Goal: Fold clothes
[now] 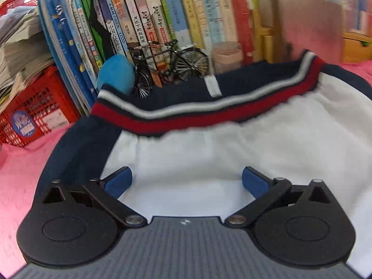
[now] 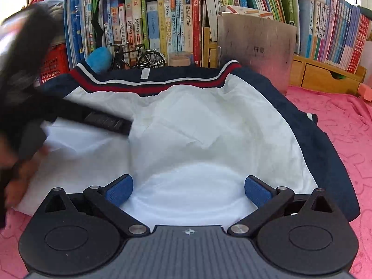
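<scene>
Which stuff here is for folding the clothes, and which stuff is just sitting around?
For the folding:
- jacket, white lining up, navy edges
- left gripper, jaws open
- right gripper, jaws open
- pink cover it lies on

Just sitting around:
- books
- toy bicycle
- blue plush toy
- red crate
- wooden drawer box

Matt white cloth jacket (image 2: 197, 139) lies on rough pink bedspread (image 2: 344, 121).

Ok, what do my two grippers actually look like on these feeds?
Both match: the left gripper and right gripper have blue textured pads on black linkage arms with silver pivot pins, round black discs at each side, and a grey ribbed body bearing a small white mark.
</scene>
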A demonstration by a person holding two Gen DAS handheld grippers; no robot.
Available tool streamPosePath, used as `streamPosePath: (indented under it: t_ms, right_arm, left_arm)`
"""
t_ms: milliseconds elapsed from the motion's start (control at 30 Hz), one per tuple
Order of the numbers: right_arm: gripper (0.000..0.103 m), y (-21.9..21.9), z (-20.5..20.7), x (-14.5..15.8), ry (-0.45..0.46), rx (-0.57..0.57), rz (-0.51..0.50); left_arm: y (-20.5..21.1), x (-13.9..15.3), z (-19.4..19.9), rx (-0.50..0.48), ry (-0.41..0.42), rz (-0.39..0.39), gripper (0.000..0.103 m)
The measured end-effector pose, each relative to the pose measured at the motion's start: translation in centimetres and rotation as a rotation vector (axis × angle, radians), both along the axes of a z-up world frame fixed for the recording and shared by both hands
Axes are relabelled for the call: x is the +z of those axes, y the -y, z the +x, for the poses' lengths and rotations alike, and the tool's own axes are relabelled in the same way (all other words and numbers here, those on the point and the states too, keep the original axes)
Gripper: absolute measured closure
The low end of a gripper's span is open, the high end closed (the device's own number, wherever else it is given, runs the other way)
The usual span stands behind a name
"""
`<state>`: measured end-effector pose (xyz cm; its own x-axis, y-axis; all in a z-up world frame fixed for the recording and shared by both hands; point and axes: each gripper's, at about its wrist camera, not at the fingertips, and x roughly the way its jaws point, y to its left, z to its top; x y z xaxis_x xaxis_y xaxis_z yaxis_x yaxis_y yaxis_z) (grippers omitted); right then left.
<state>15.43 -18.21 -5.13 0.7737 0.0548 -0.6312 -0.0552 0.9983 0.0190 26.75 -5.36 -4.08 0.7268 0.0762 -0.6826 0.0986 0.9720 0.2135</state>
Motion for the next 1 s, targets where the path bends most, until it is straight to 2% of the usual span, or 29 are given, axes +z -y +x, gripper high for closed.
streamPosePath:
  t_ms: [333,500,633,767,1000]
  right_arm:
    - [0.0,0.4,-0.3,0.3,-0.003,0.001,0.015]
    - [0.0,0.5,-0.2,0.4,-0.004,0.003,0.02]
    - [0.0,0.6,-0.1,0.4,-0.005,0.004,0.024]
    - [0.0,0.7,-0.1,0.5,-0.005,0.005,0.025]
    - [0.0,0.8,0.0,0.6,-0.004,0.008,0.031]
  left_arm:
    - [1.2,-0.5,8.4,-0.006,-0.002,0.056,0.0]
    - [0.6,-1.1,11.1,0.039,0.005,-0.015,0.0]
    - [-0.2,-1.5,13.0,0.101,-0.043,-0.067,0.0]
    - [-0.1,0.5,11.0,0.072,-0.019,-0.053,0.006]
    - [-1.4,3.5,1.2,-0.075,0.041,-0.146,0.005]
